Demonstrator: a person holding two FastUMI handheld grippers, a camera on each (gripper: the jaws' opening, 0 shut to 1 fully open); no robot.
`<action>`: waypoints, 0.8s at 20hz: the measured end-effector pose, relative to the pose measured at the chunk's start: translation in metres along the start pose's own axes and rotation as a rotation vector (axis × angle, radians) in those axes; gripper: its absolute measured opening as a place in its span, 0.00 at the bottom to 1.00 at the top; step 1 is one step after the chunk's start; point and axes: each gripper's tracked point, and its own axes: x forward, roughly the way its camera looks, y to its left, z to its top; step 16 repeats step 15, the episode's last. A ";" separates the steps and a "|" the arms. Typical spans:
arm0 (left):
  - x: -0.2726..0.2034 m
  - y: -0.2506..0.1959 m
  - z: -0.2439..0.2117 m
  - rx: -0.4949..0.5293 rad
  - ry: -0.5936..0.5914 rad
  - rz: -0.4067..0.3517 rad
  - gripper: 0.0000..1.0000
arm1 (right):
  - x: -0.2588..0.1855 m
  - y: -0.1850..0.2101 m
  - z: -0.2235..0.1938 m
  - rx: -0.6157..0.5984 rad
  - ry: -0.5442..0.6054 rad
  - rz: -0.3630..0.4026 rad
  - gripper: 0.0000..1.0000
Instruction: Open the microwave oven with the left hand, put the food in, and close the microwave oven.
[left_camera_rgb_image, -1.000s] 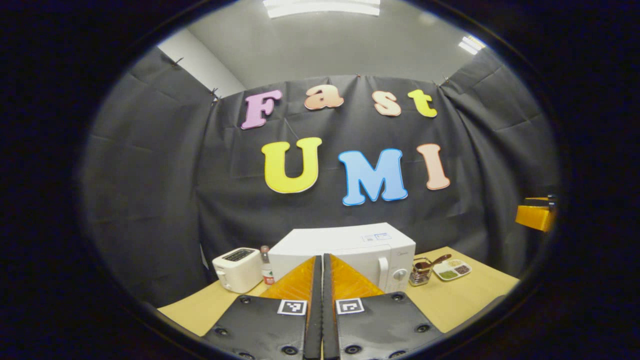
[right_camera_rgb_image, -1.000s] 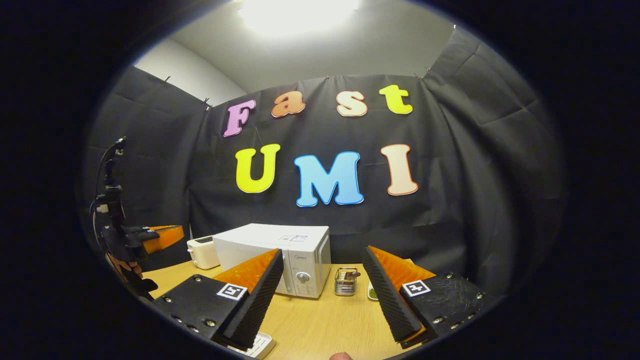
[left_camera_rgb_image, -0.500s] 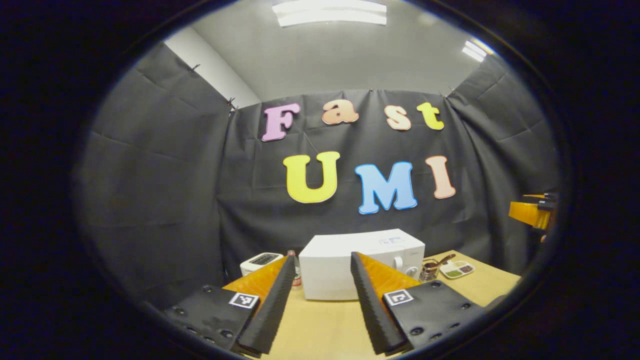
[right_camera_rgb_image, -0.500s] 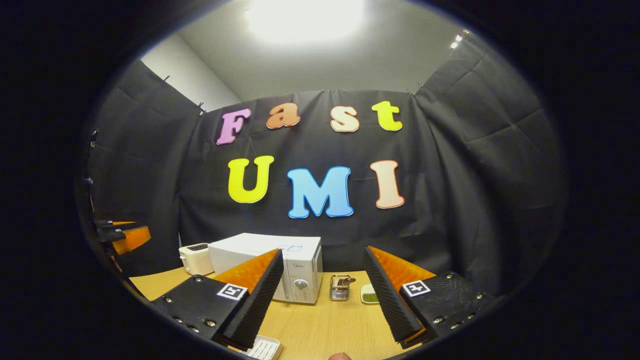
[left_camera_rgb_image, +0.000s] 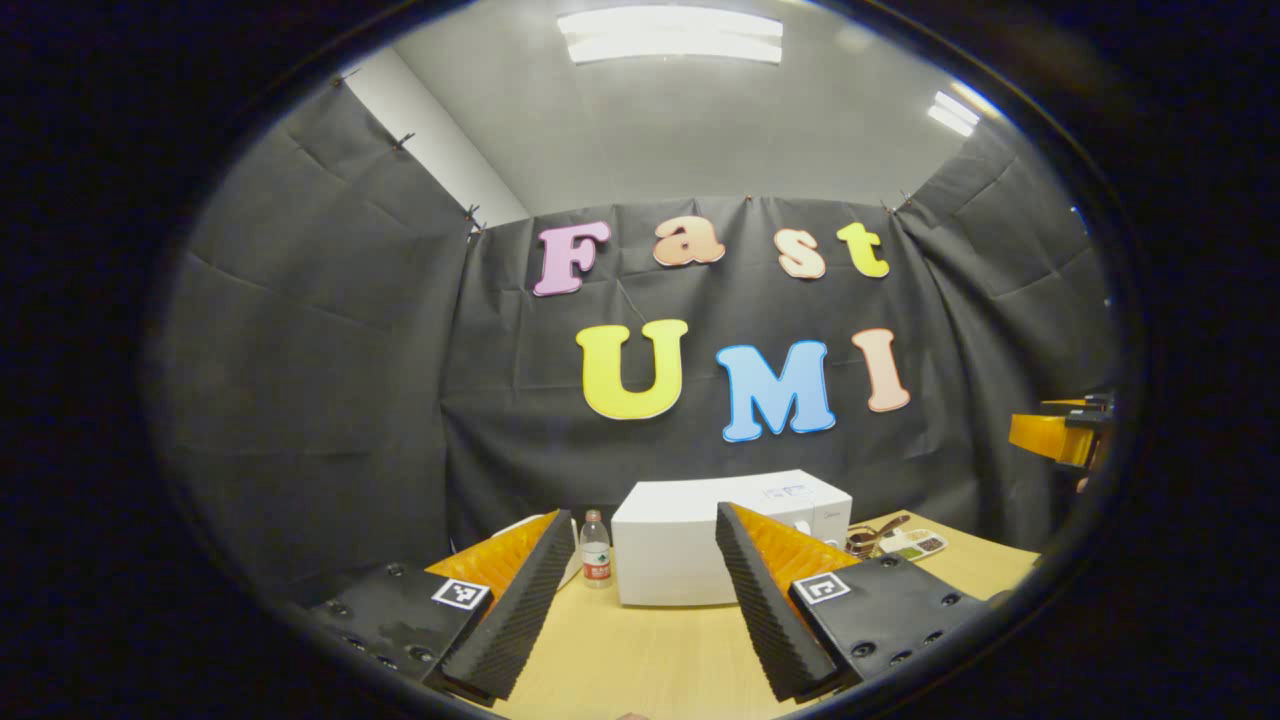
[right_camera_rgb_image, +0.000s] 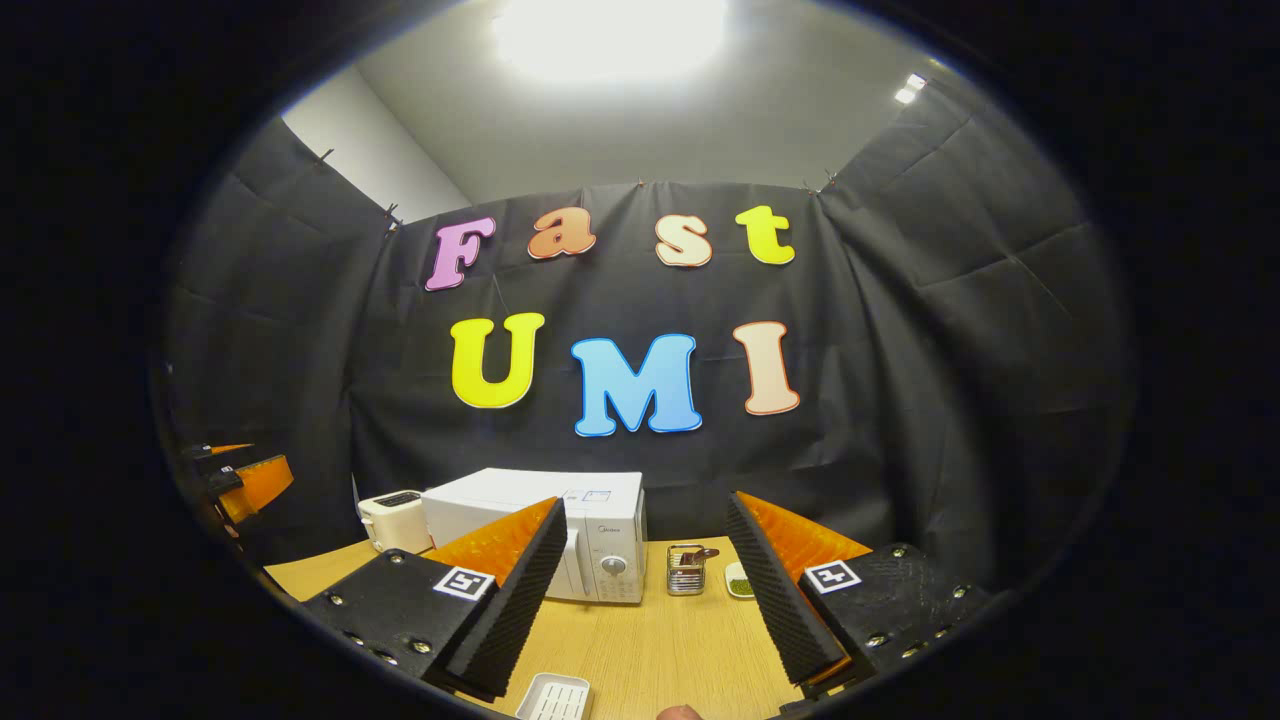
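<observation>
item: microwave (left_camera_rgb_image: 700, 540), white box, door shut, standing at the back of the table (left_camera_rgb_image: 640, 650) against the booth wall; in the right gripper view its handle and dial panel (right_camera_rgb_image: 612, 565) face you on its right end. neighbours: toaster (right_camera_rgb_image: 395, 518) and bottle (left_camera_rgb_image: 596, 550) on one side, wire holder (right_camera_rgb_image: 685, 570) and small sauce dish (right_camera_rgb_image: 740, 580) on the other. food: a pale ridged tray (right_camera_rgb_image: 555, 695) lies on the table close under your right gripper (right_camera_rgb_image: 640, 610); you cannot tell what it holds. left gripper (left_camera_rgb_image: 640, 610): jaws wide, empty, well short of the microwave. right gripper: jaws wide, empty, above the near table. risks, as judged: your left gripper faces the plain side of the box, so a straight reach may miss the handle and strike the door or shove the whole oven back toward the wall; approaching from the toaster side may knock the bottle over; a pull on the handle without a firm pinch may slip off; a door swinging out may sweep the wire holder if the swing goes that way, which you cannot tell from here; lifting the tray tilted may spill it.
</observation>
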 end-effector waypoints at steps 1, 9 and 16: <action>-0.002 -0.002 0.003 0.000 -0.010 -0.003 0.95 | -0.002 0.000 0.000 -0.003 -0.004 0.000 0.97; -0.015 0.003 0.032 0.010 -0.081 0.002 0.95 | -0.007 0.013 0.014 0.032 -0.049 0.007 0.97; -0.016 0.018 0.027 -0.030 -0.072 0.022 0.95 | -0.008 0.028 0.016 -0.018 -0.069 0.038 0.96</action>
